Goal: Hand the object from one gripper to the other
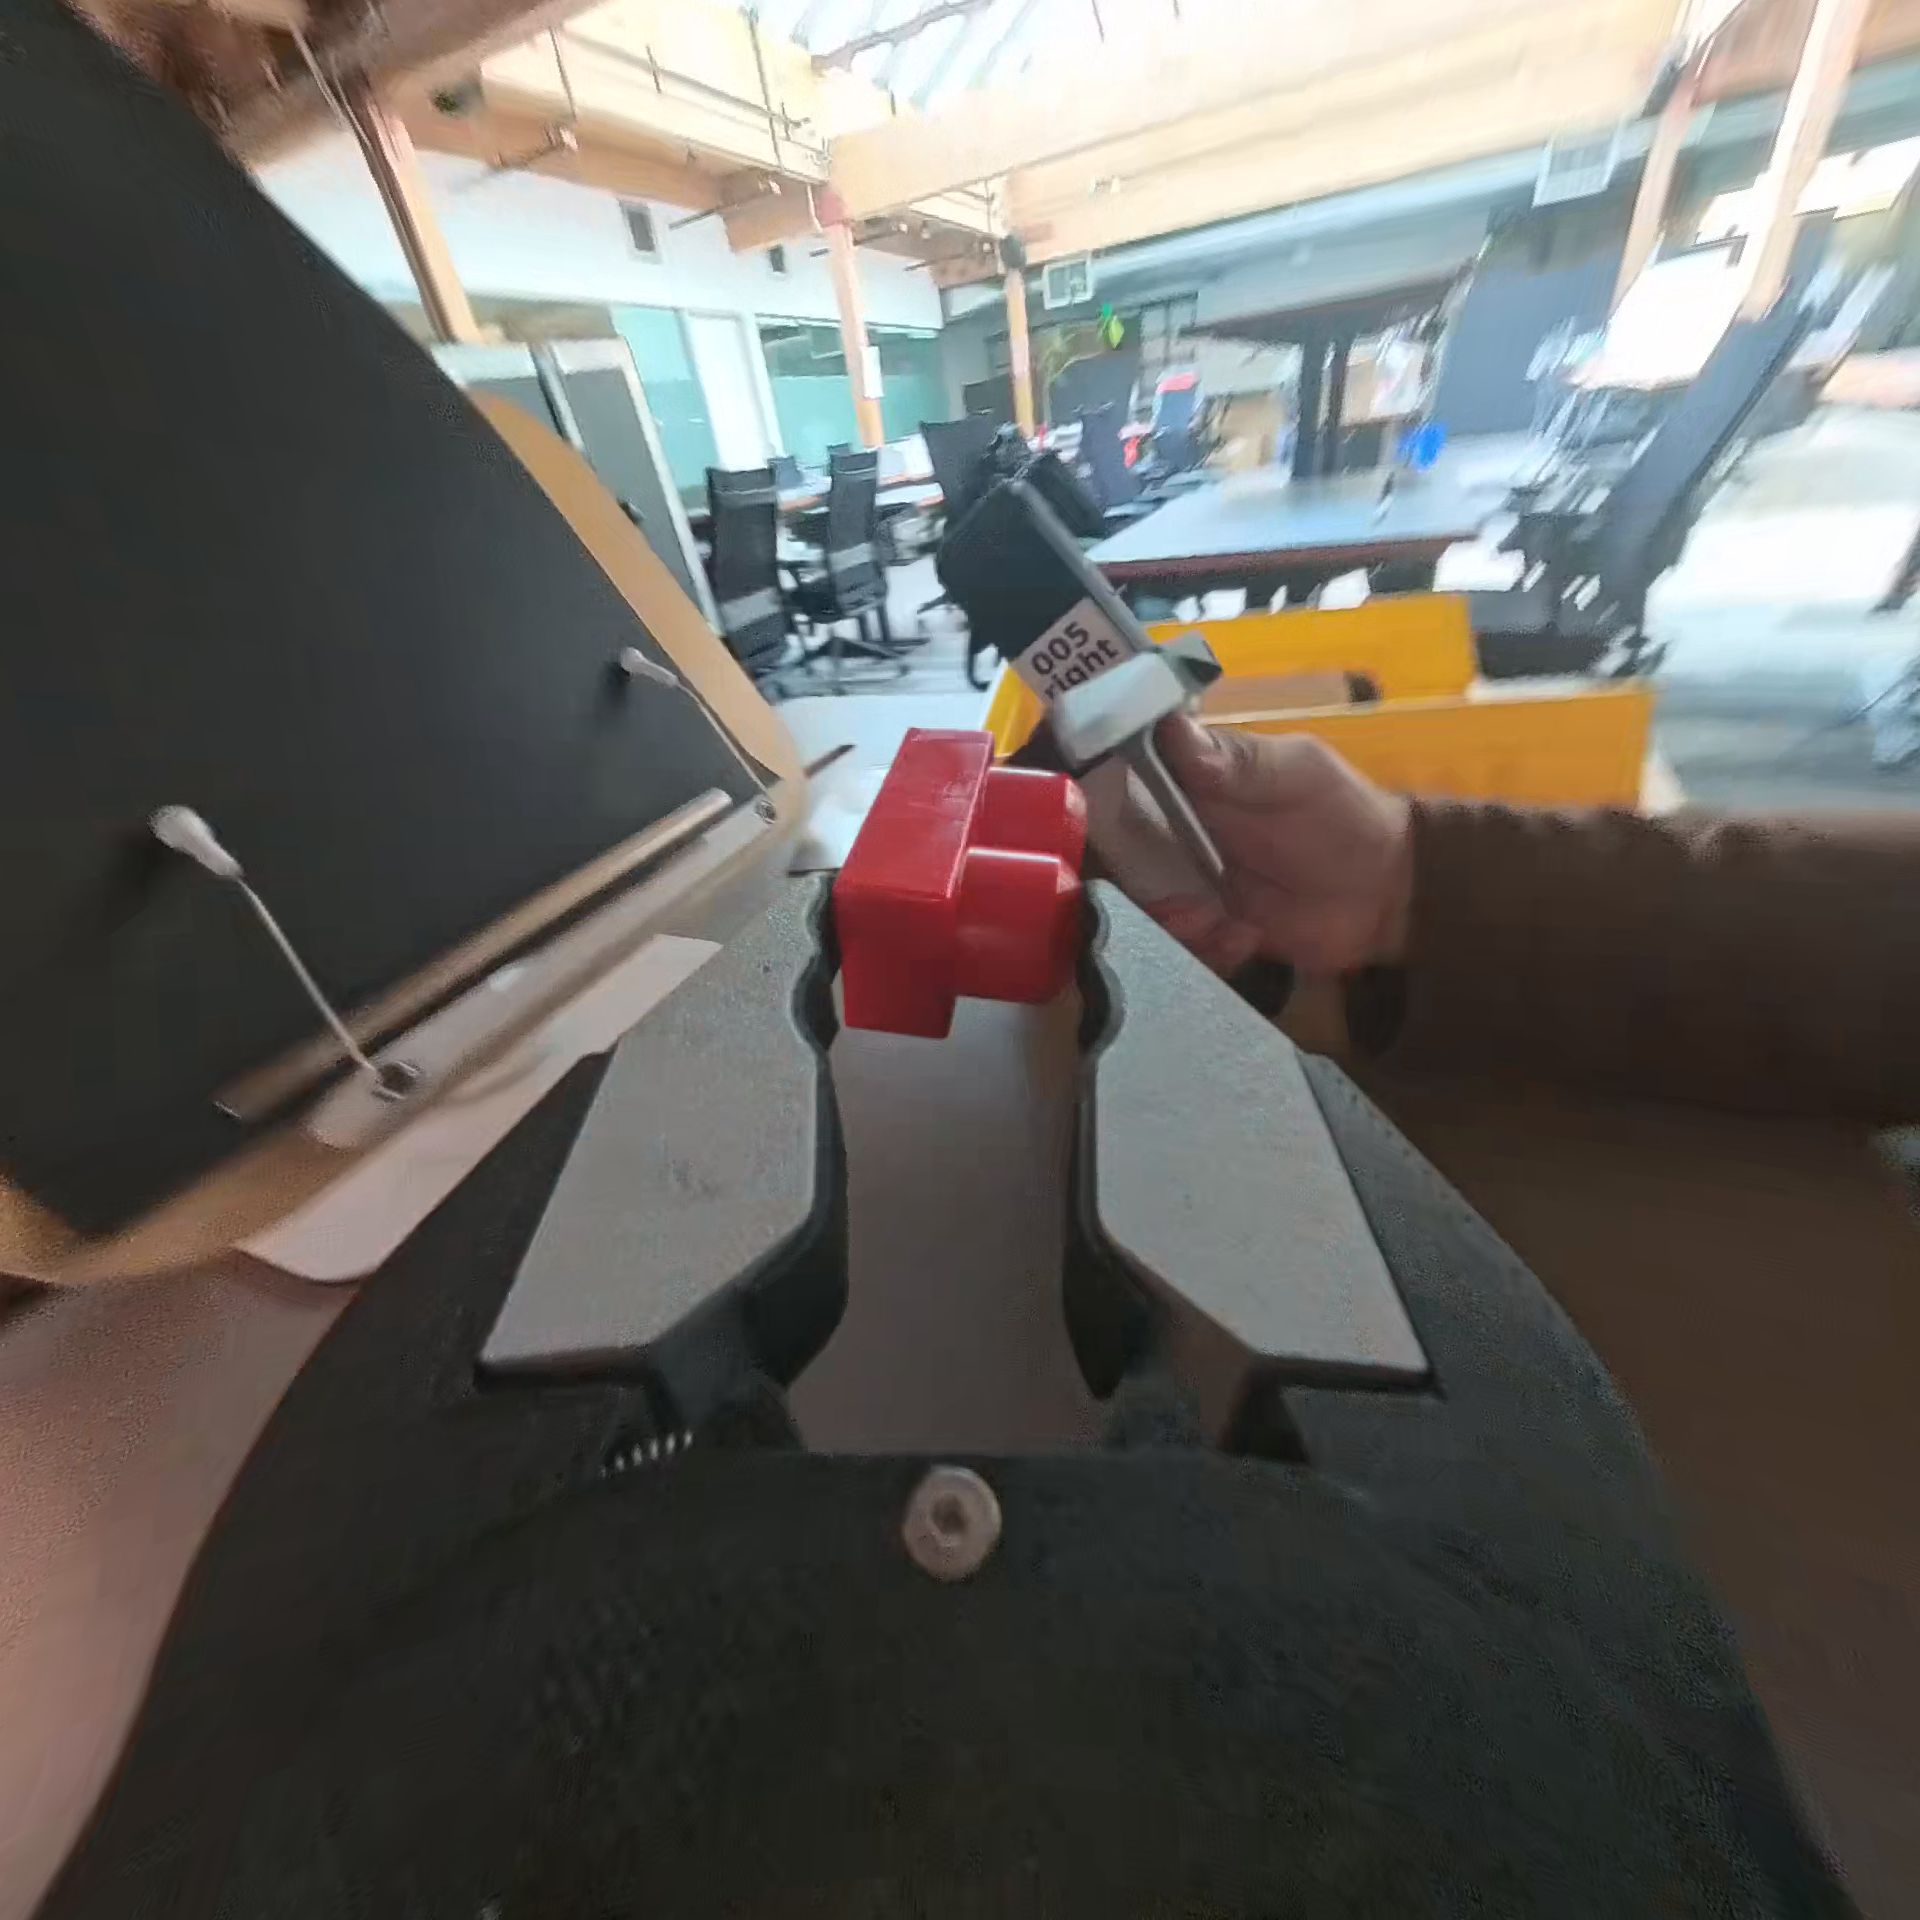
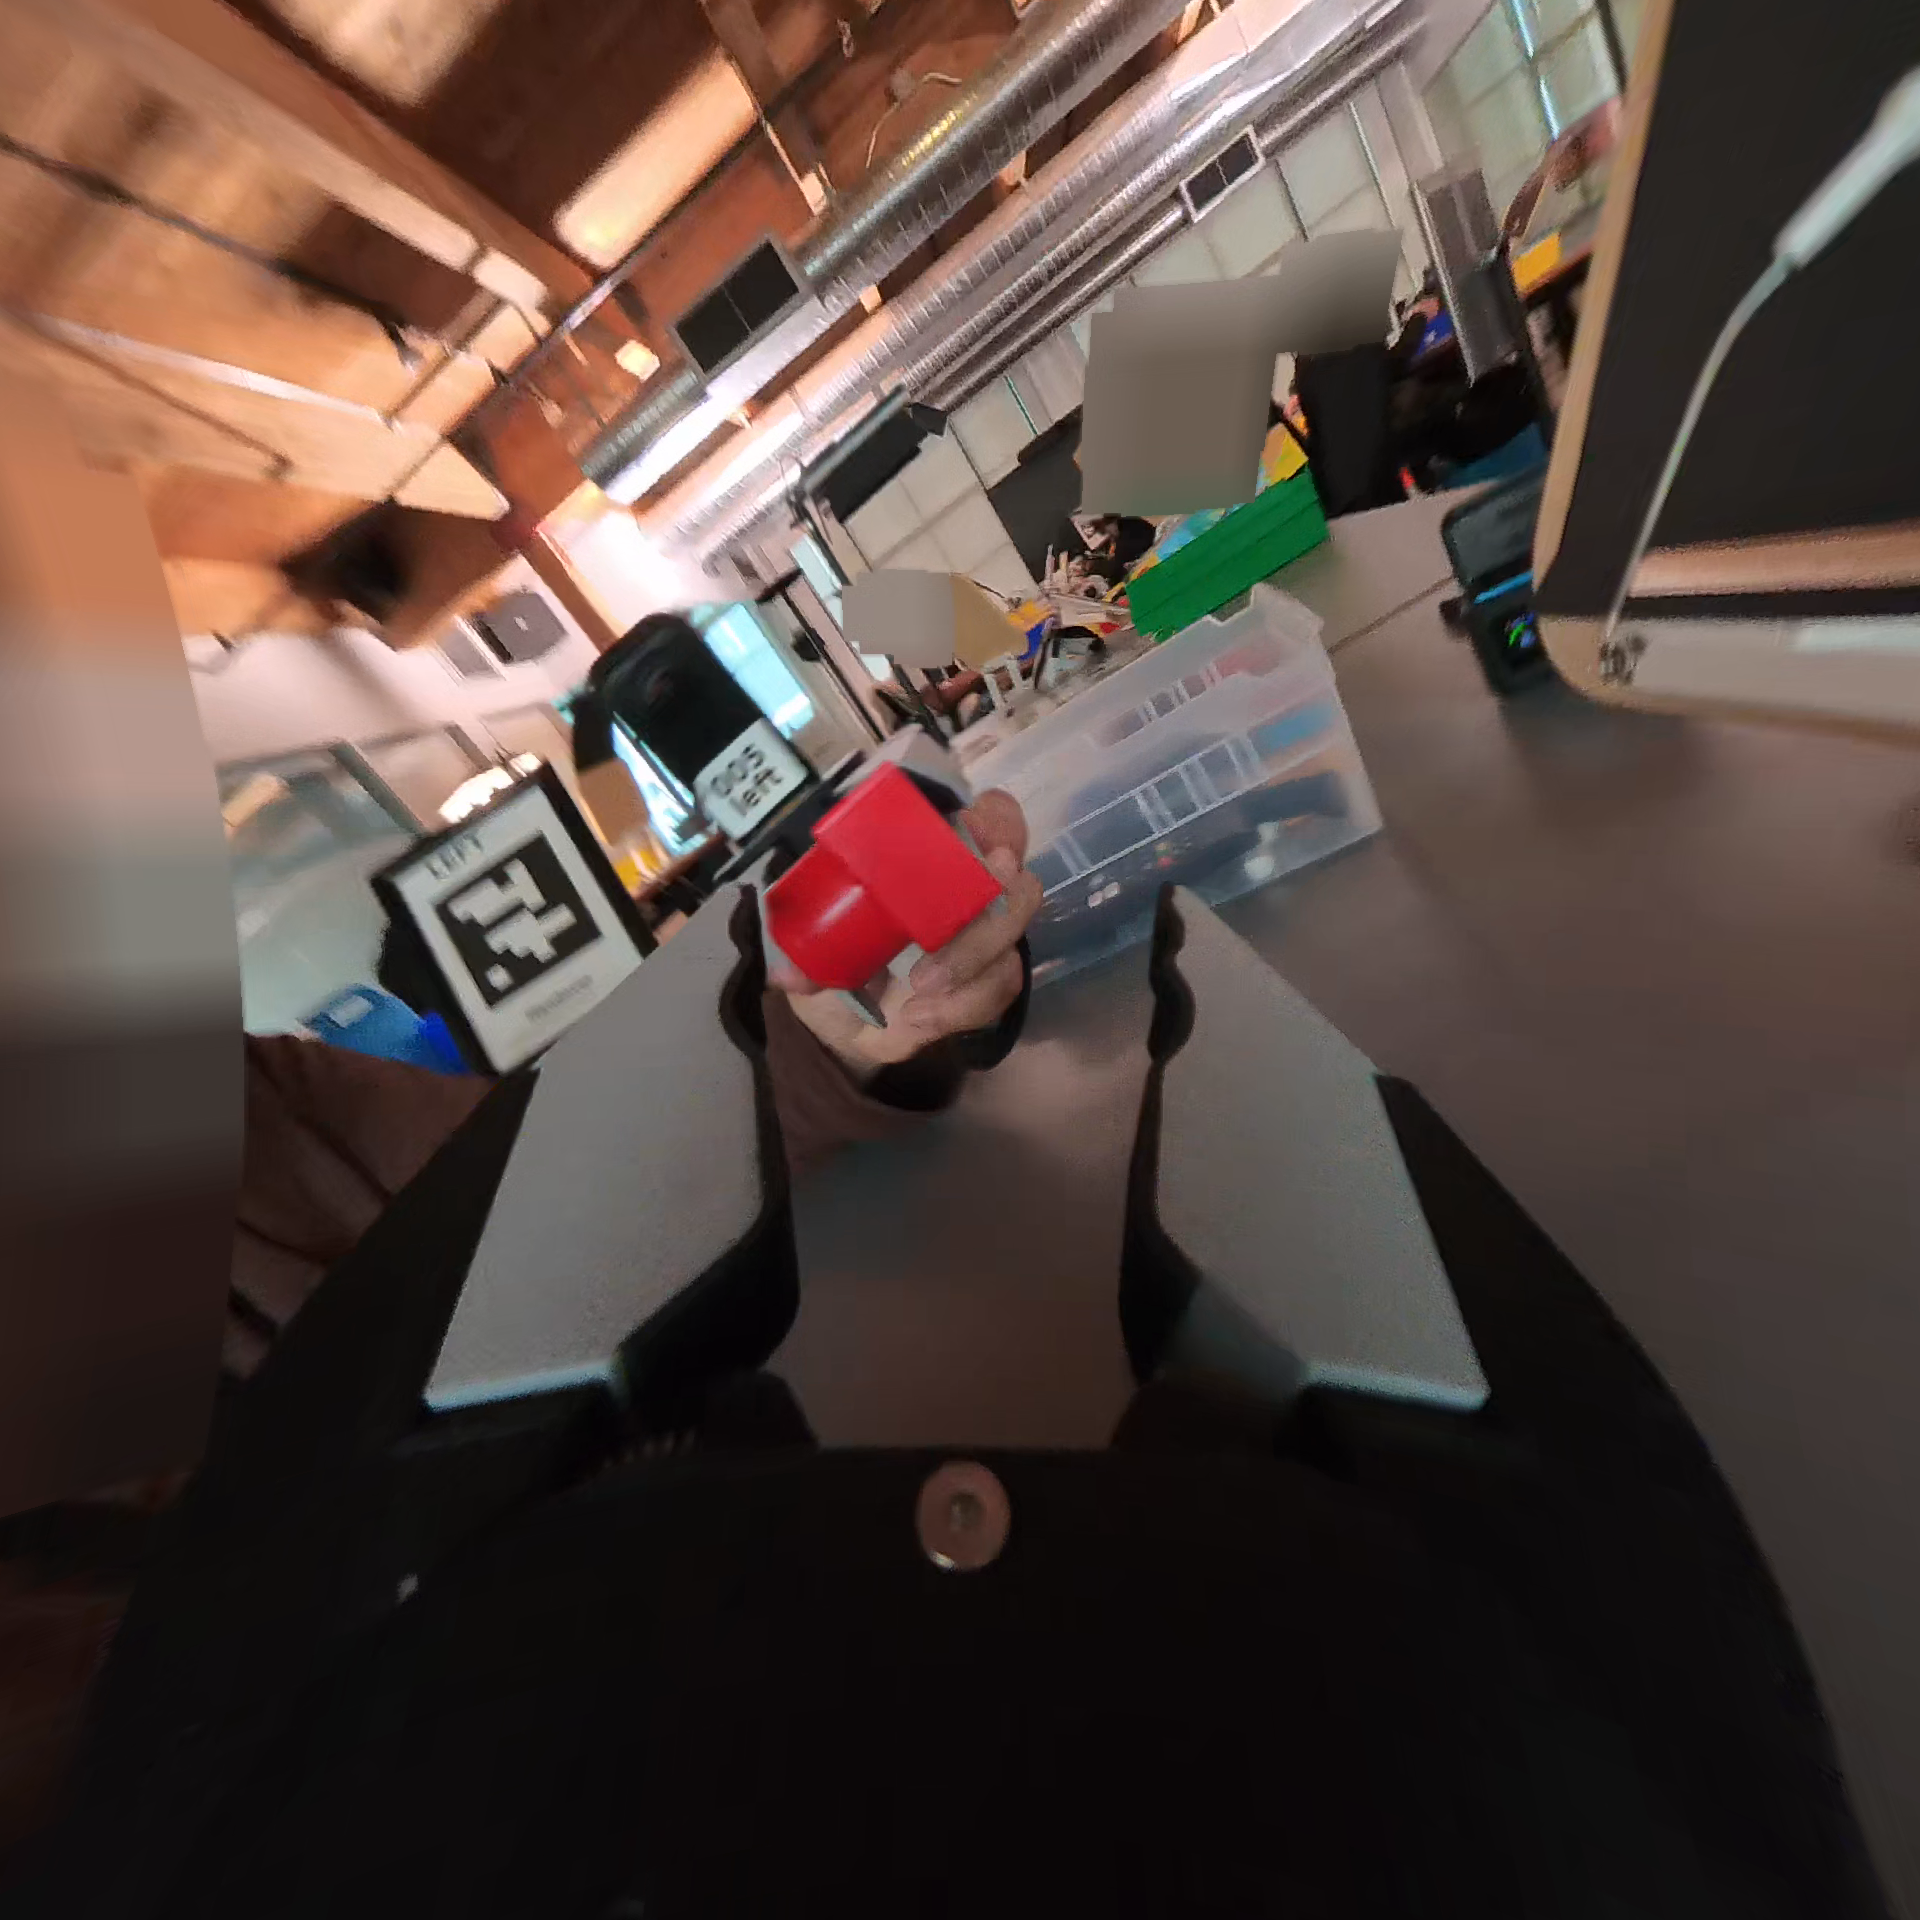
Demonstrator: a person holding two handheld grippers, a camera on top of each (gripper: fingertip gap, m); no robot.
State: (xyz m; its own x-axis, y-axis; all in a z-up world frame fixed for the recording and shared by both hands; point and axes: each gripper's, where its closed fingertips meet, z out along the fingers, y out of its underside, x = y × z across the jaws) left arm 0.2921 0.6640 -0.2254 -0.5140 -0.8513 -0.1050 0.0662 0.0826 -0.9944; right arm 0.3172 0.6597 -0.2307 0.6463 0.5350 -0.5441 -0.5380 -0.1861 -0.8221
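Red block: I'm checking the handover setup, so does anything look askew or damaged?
Nothing stands out. The red block looks intact, clamped at the tips of the left gripper. The right gripper has its jaws apart and empty.

Left wrist view: white printed label (image 1: 1075, 649) on the far right gripper's black camera mount.
Right wrist view: white printed label (image 2: 750, 781) on the left gripper's mount; black-and-white square marker card (image 2: 516, 928), captioned above and below.
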